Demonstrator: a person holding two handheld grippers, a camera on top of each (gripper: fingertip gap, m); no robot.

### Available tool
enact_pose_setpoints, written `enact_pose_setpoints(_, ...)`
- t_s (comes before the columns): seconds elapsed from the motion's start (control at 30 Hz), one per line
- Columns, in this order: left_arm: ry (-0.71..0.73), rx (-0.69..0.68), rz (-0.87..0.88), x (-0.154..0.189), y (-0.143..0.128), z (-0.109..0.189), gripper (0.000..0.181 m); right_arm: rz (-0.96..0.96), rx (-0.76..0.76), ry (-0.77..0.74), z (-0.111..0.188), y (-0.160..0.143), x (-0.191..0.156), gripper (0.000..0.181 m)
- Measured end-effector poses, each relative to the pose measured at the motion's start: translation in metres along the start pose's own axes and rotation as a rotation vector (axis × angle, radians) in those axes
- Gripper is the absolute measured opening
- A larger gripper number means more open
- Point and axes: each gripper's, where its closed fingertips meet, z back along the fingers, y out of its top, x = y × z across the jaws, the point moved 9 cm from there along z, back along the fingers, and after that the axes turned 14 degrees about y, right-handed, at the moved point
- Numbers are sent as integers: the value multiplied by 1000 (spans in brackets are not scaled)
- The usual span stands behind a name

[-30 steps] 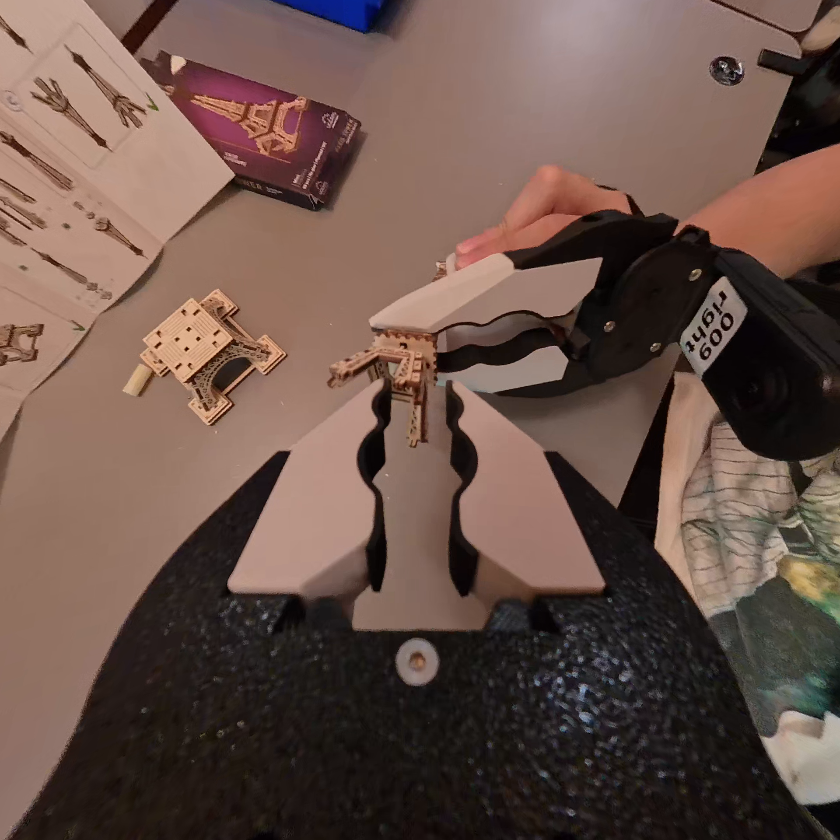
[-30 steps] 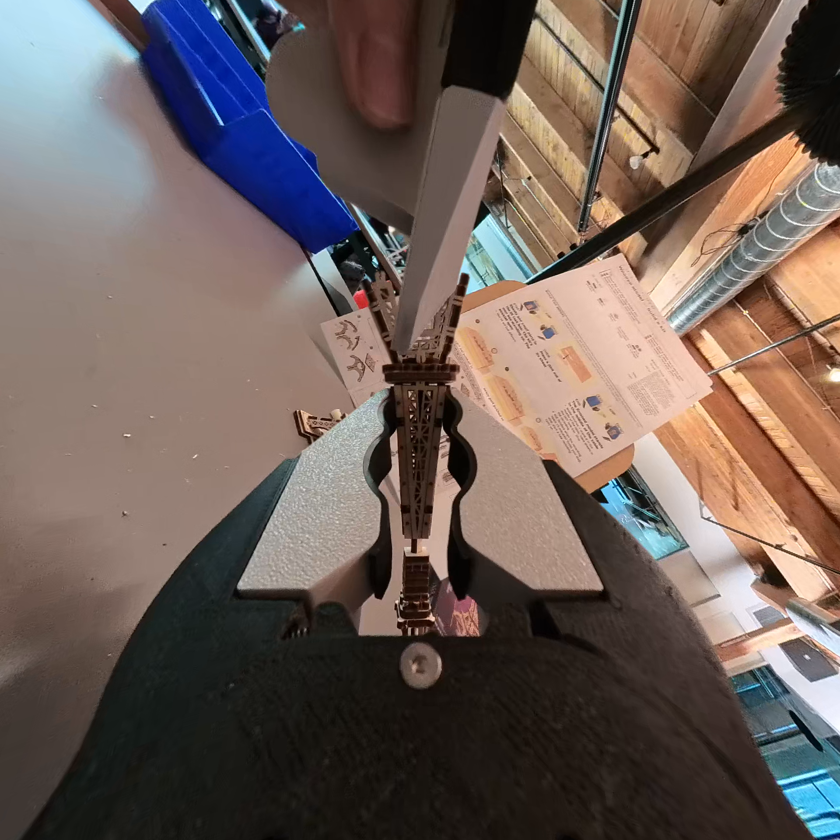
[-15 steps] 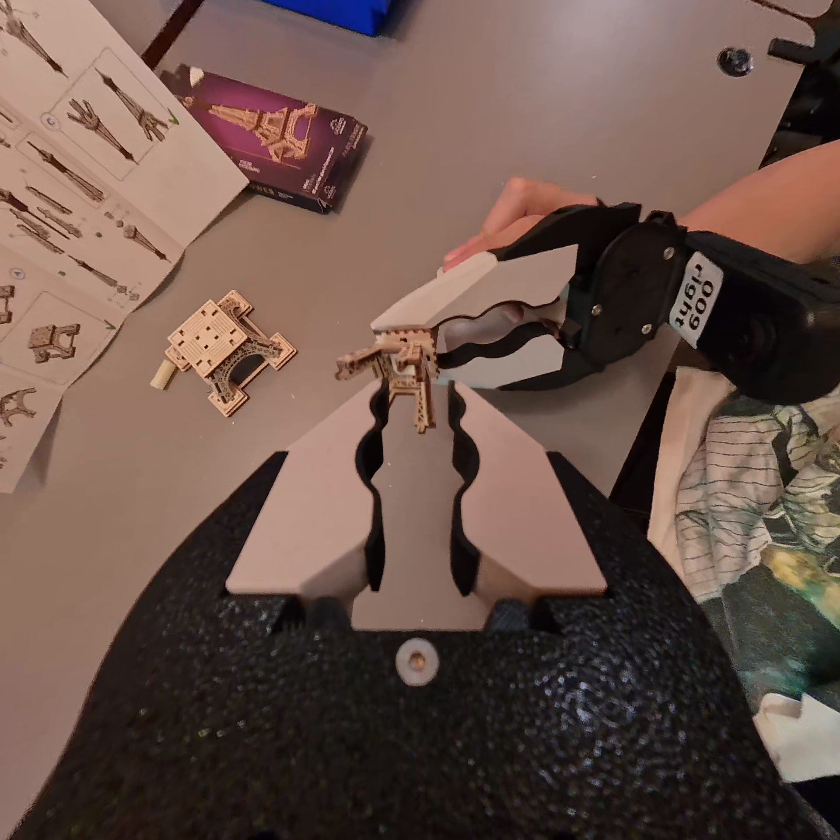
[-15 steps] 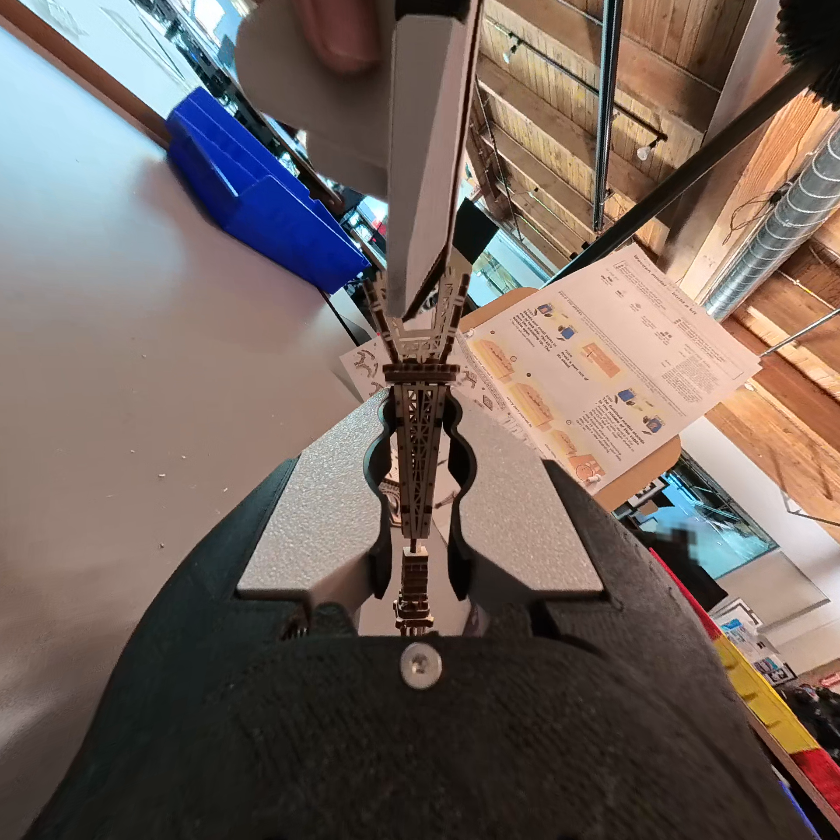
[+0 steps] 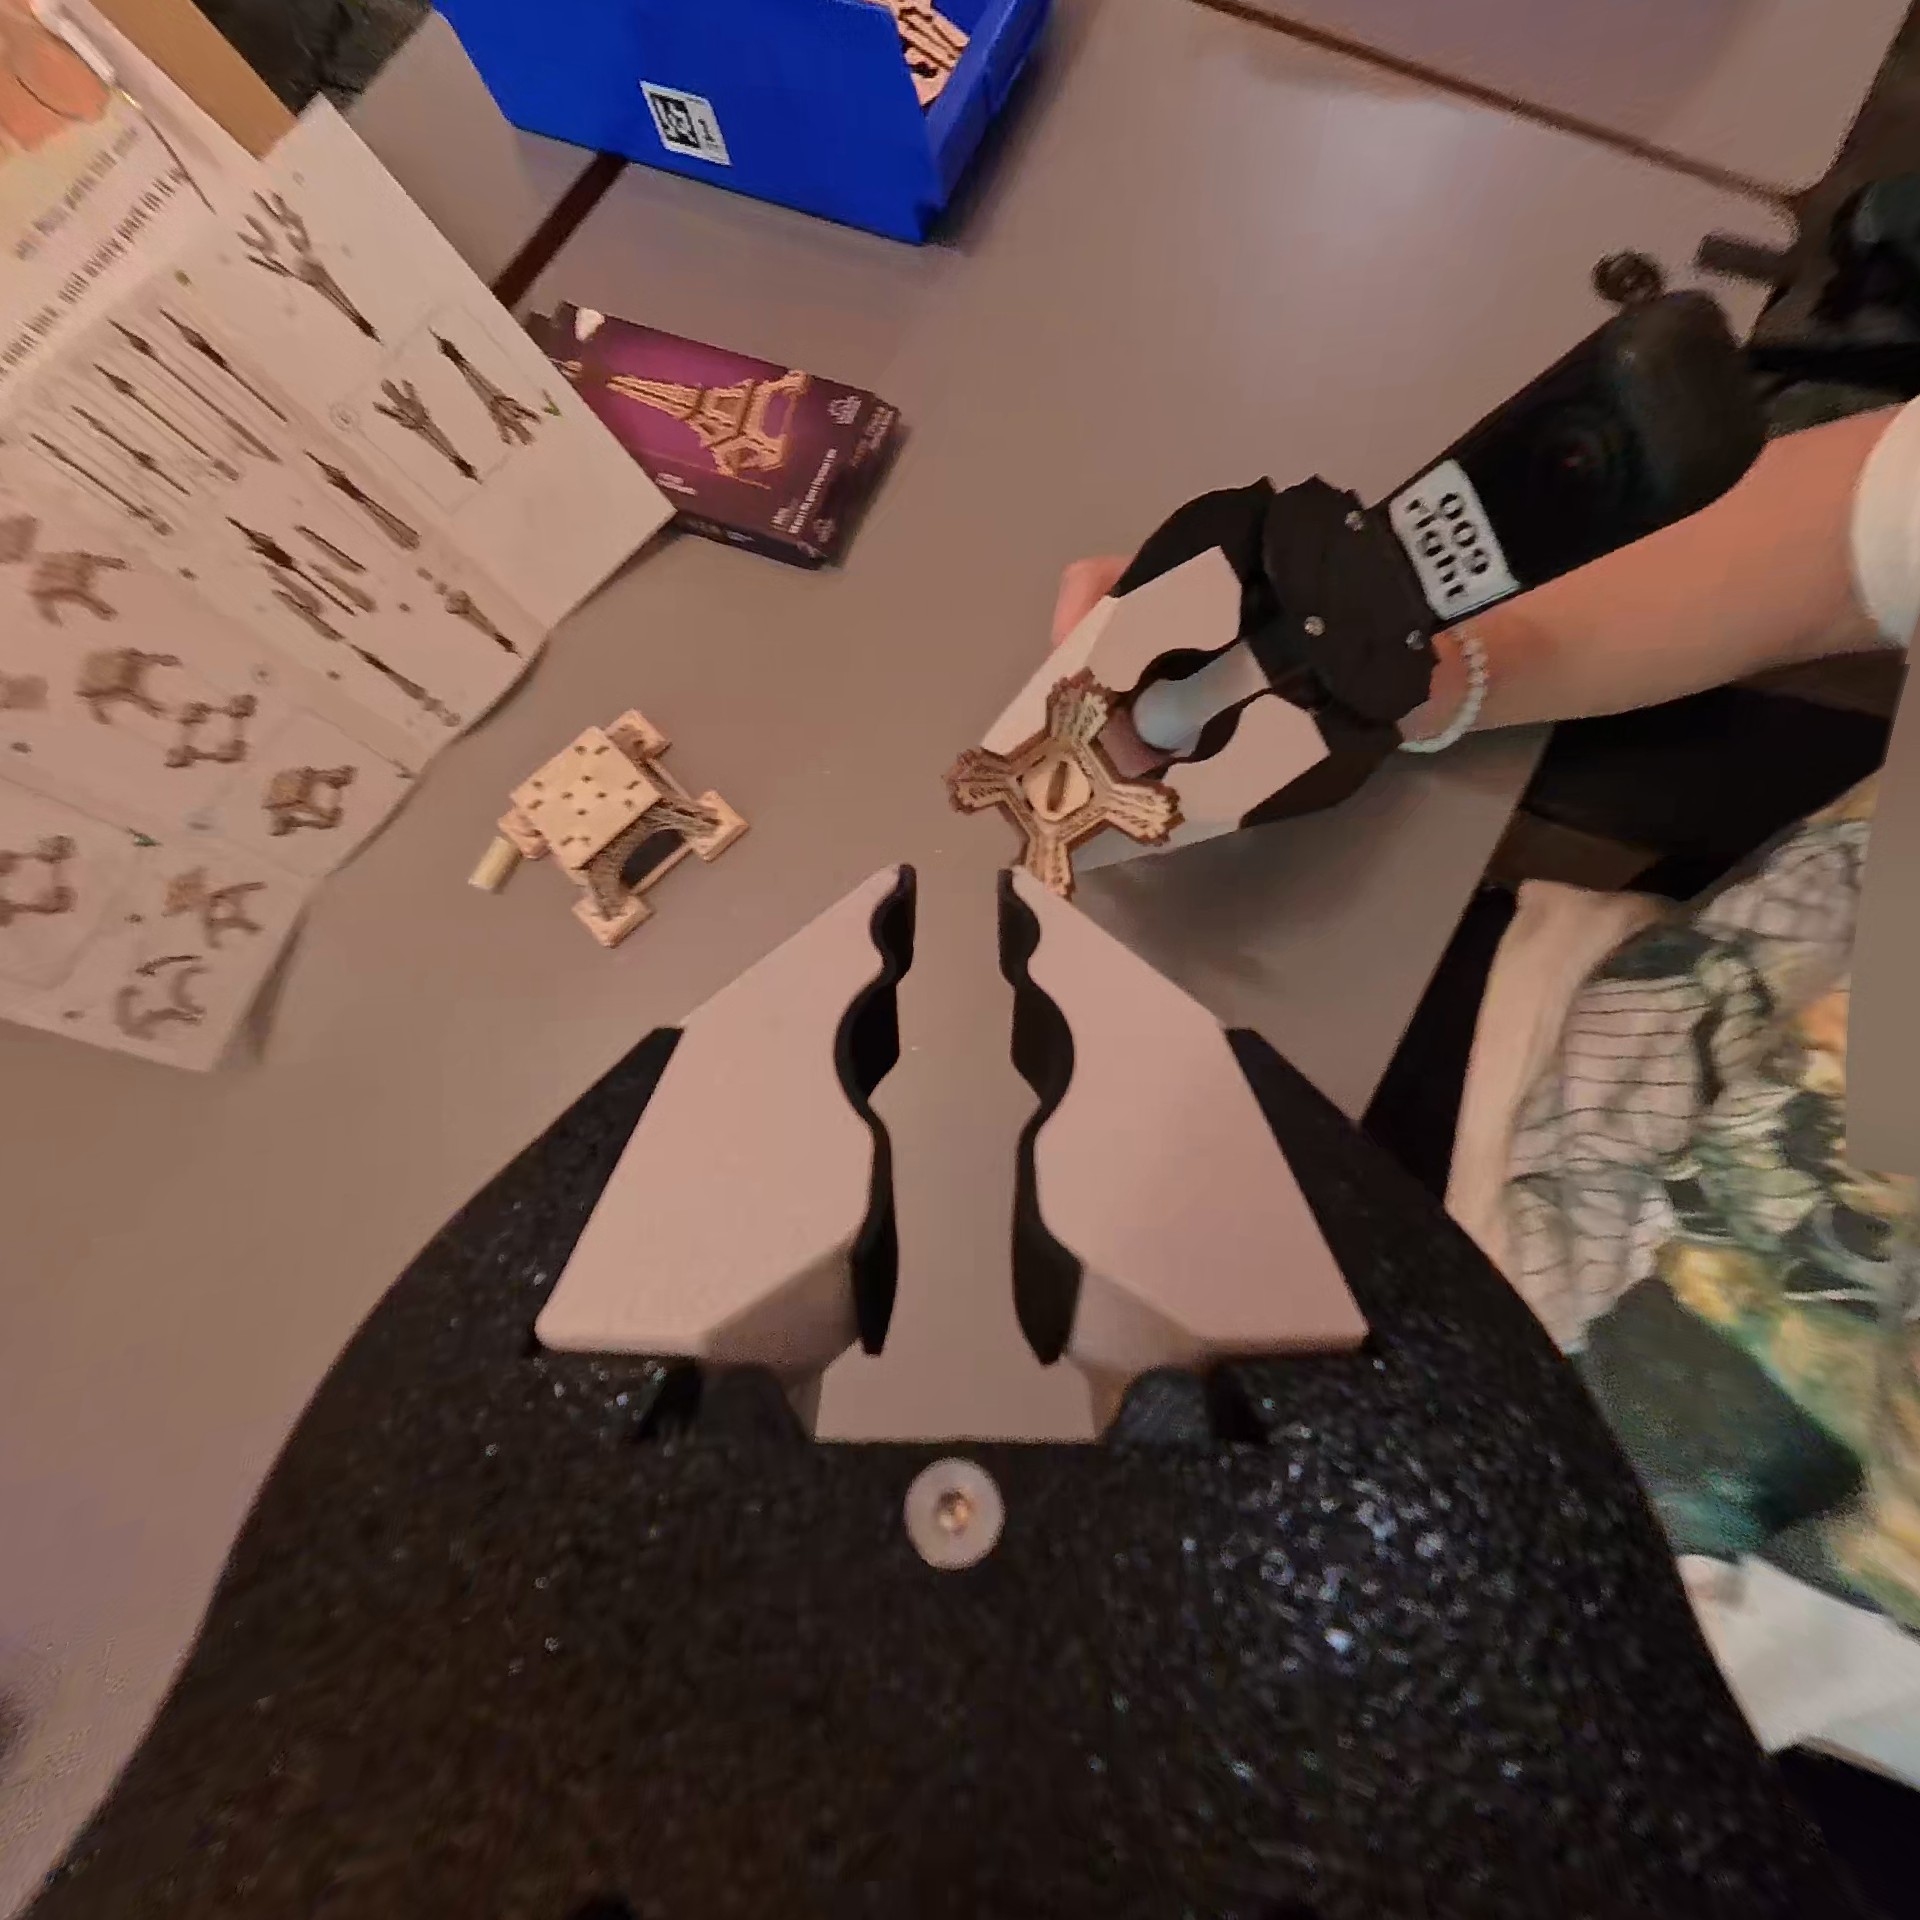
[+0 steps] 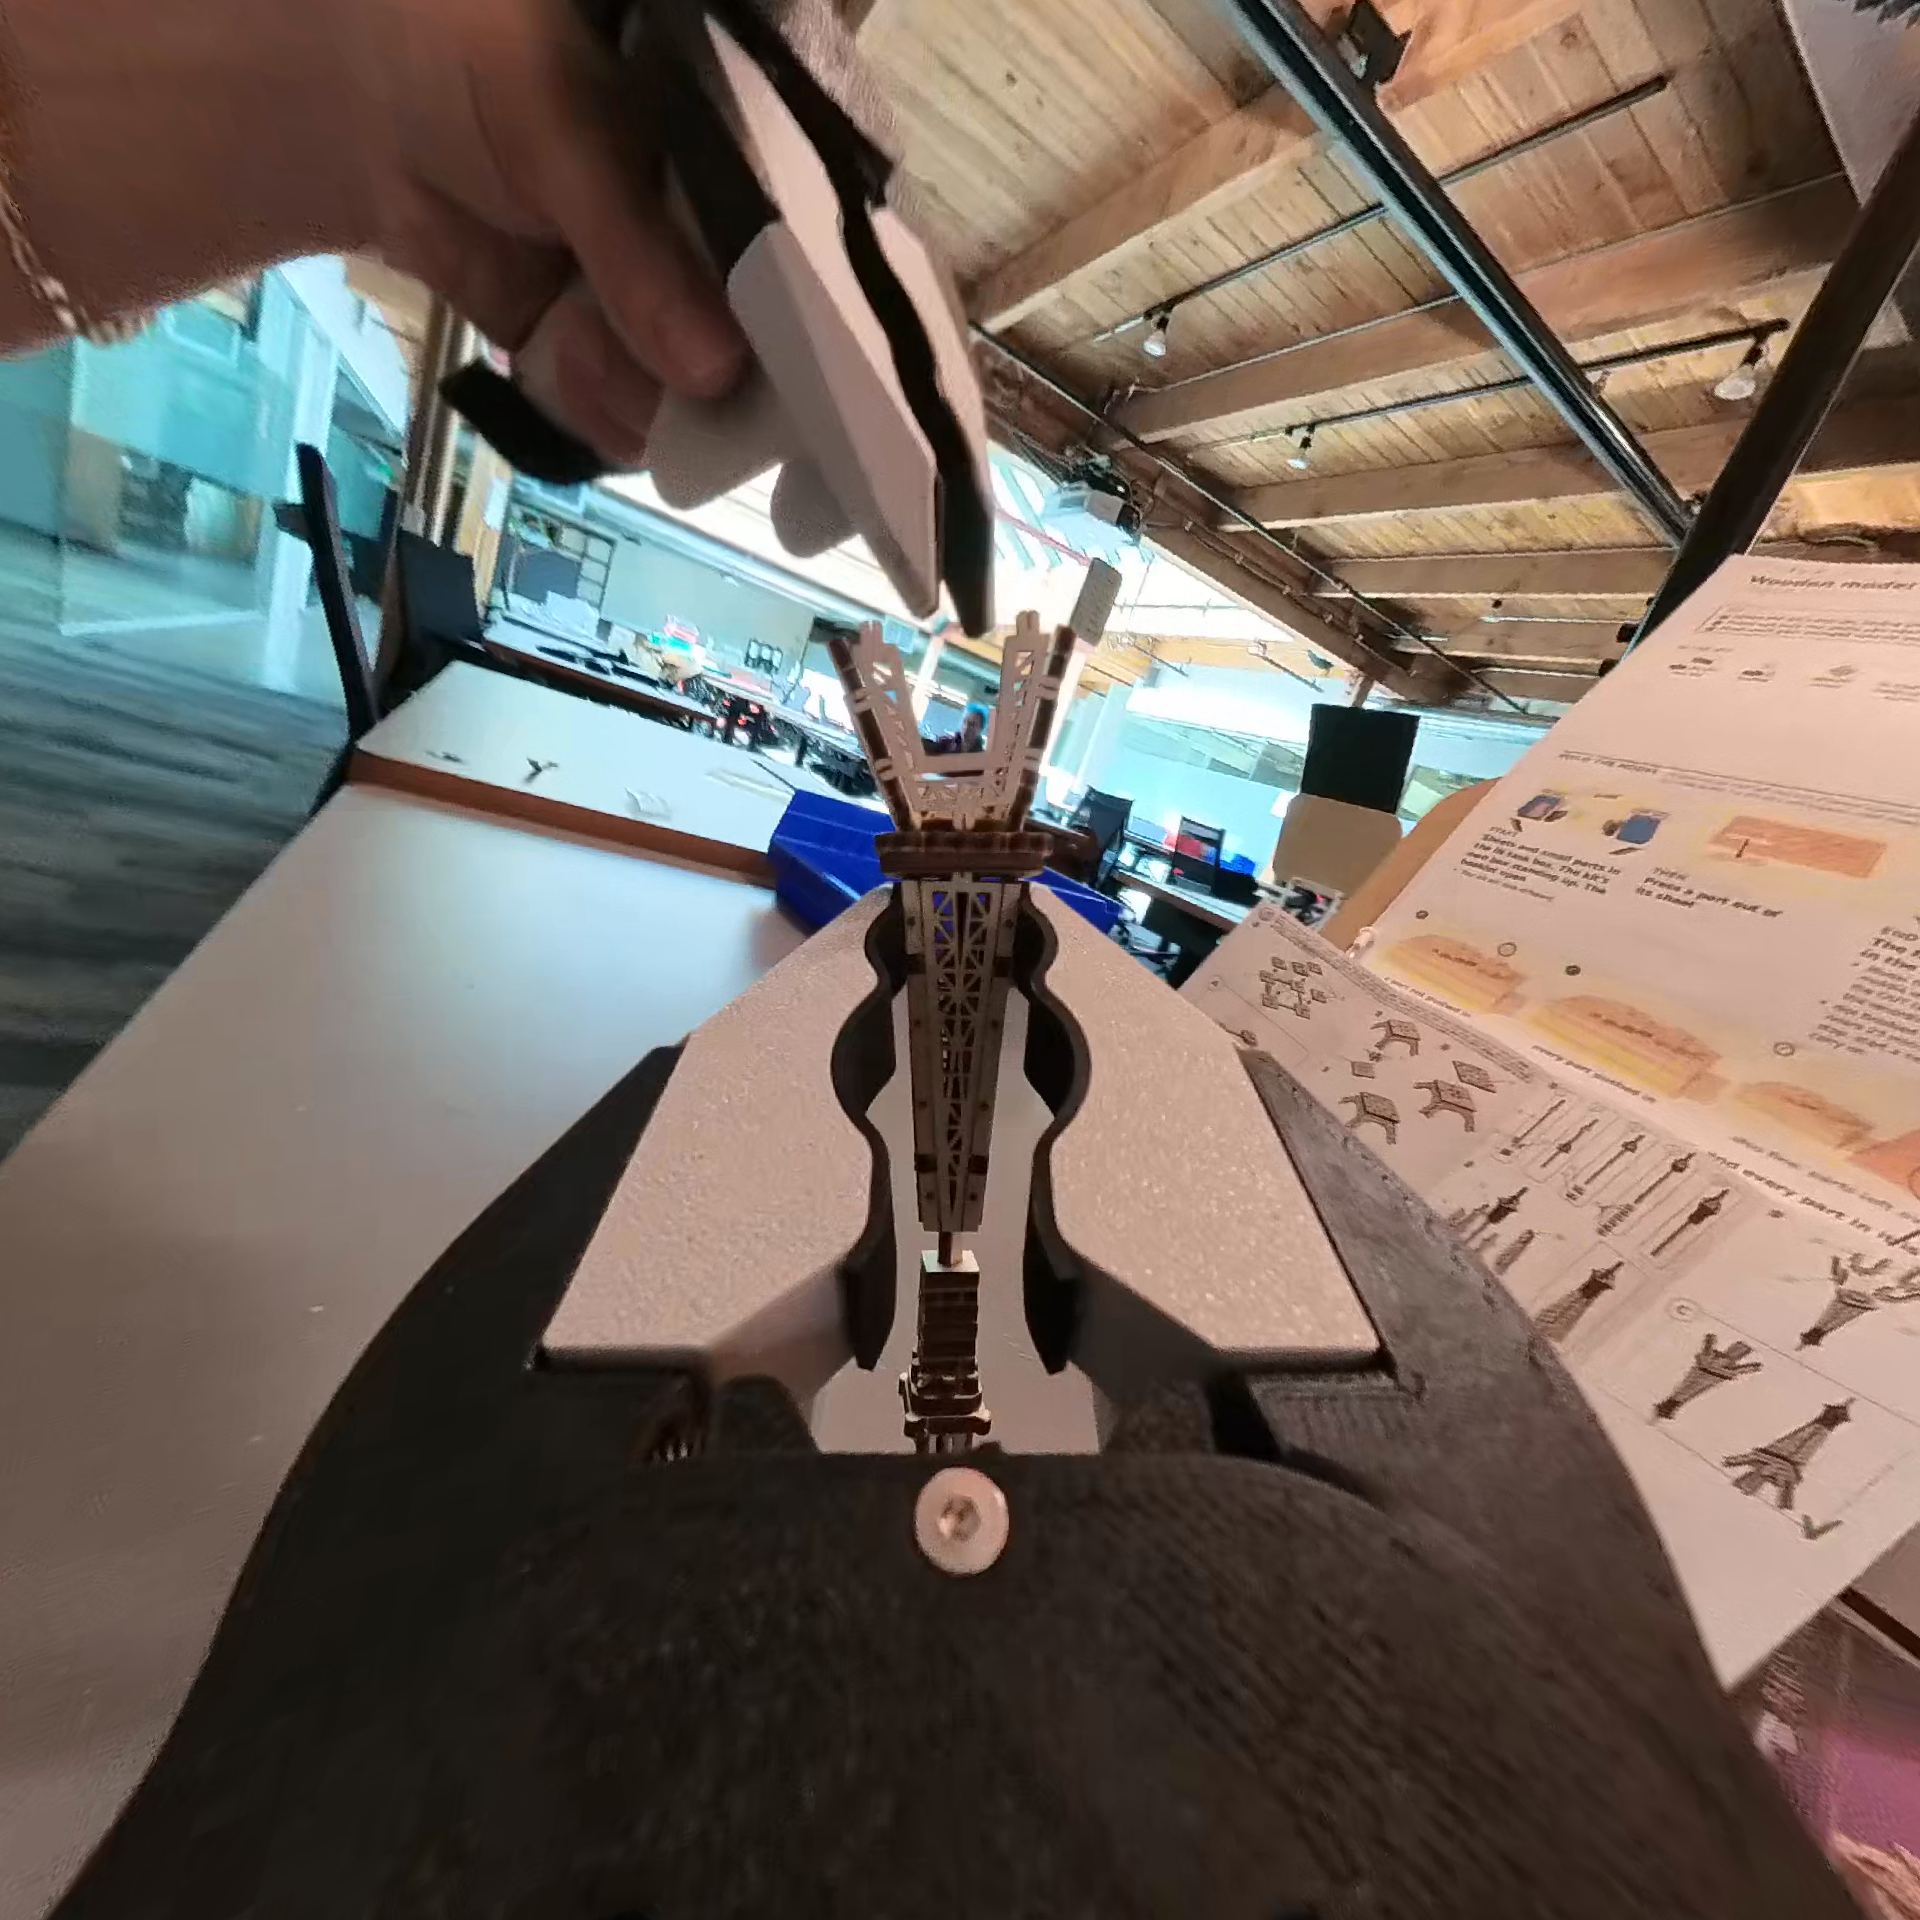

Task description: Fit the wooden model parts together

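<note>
1. A grey table (image 5: 1195, 343) carries the work, under a timber-beamed ceiling seen in the right wrist view.
2. Nearest, the left gripper (image 5: 956, 883) hangs over the table with a narrow gap between its jaws, holding nothing.
3. Just beyond its tips, the right gripper (image 6: 956, 914) is clamped on the wooden tower section (image 6: 951, 1039), whose splayed legs point away from the gripper (image 5: 1065, 795).
4. Left of that tower section, the wooden base piece (image 5: 618, 821) sits on the table, apart from both grippers.
5. Farther from the base piece lie the instruction sheet (image 5: 208, 582), a purple box (image 5: 727, 436) and, farthest, a blue bin (image 5: 790, 94).
</note>
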Motion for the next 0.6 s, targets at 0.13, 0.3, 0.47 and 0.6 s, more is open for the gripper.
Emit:
enact_pose_setpoints(0.13, -122, 30, 160, 2, -4, -3, 11, 7, 56, 12, 2, 4, -2, 18)
enact_pose_setpoints(0.3, -223, 17, 279, 2, -7, -5, 6, 51, 77, 13, 1, 6, -7, 18)
enact_pose_setpoints(0.47, -269, -28, 267, 11, -9, -13, 5, 109, 76, -3, 2, 7, -9, 17)
enact_pose_setpoints(0.6, -246, -38, 255, 14, -10, -16, 3, 155, 41, -8, 0, 4, -11, 18)
